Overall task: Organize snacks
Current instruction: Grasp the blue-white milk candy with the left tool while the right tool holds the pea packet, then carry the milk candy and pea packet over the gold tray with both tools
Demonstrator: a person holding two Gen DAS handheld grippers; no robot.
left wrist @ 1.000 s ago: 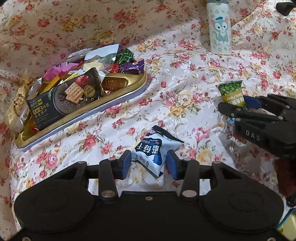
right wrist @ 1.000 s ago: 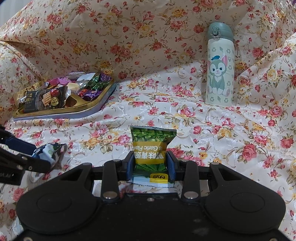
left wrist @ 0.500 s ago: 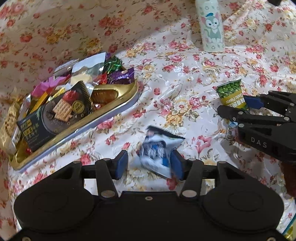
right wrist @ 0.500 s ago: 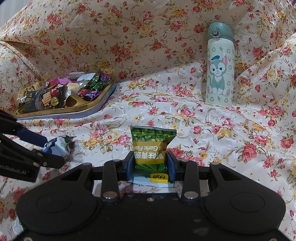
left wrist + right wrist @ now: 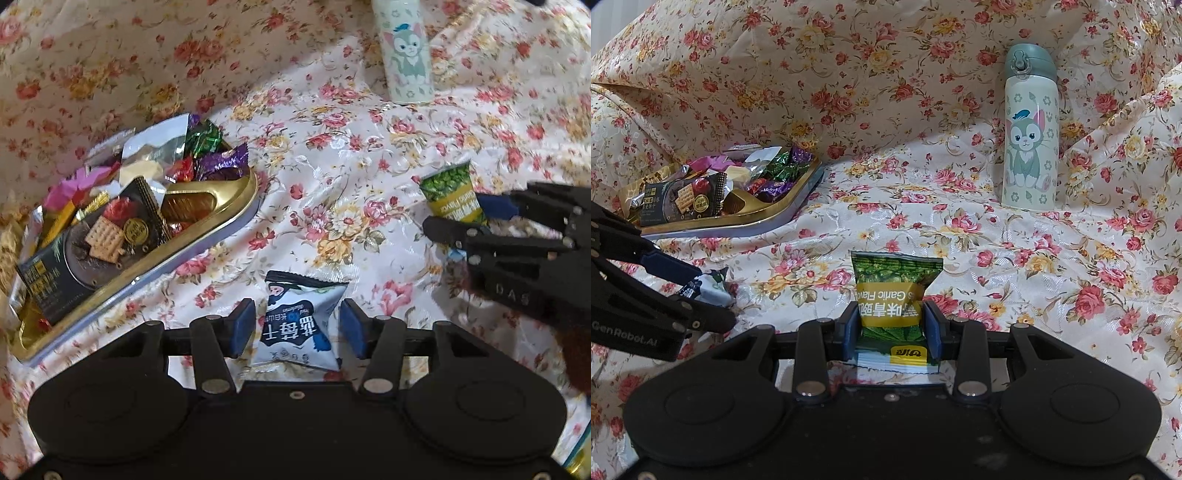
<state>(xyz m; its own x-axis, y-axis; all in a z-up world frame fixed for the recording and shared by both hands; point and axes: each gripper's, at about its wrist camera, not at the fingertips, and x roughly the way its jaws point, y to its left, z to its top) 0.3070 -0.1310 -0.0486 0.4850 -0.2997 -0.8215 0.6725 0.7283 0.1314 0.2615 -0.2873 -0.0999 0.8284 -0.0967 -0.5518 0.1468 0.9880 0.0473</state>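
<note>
Your left gripper stands released, its blue pads straddling the blue-and-white packet with a gap on each side; the packet lies on the floral cloth, just off the gold tray's near edge, likely lined up for a pinch. Your right gripper is clenched on the green pea packet, pads pressing its lower half, so it can travel to the tray. That packet is puffed, crimped, yellow-banded. The tray is heaped with wrapped sweets and a dark cracker pack.

A home setting: floral tablecloth, cartoon-cat flask, gold tray of sweets.
</note>
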